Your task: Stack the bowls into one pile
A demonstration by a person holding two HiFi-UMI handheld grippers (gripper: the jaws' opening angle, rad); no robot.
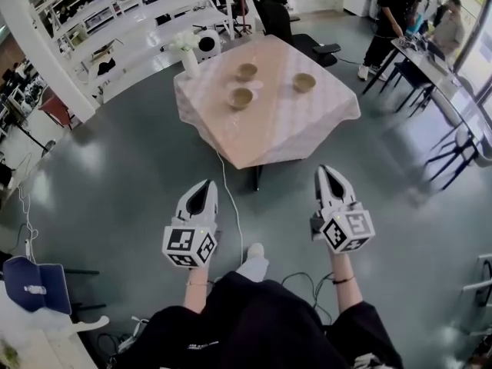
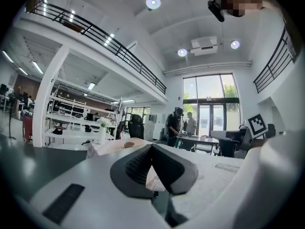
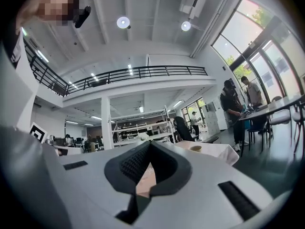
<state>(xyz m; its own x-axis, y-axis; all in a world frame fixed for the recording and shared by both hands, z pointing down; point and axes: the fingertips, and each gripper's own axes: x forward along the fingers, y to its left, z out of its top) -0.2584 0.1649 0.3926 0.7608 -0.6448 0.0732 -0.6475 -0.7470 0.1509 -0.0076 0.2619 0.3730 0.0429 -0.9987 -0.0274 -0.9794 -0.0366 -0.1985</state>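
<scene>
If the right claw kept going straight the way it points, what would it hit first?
Most likely the cloth-draped table, around its near corner; the gap before it looks free. Depth is hard to judge.

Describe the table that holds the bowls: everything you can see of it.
The table stands on the glossy grey floor, one corner turned toward the person. A pale pink cloth covers the whole top and hangs creased over the edges; only a dark leg shows beneath. On it sit three tan bowls, apart from each other, and a white vase of white flowers by its far left corner.
</scene>
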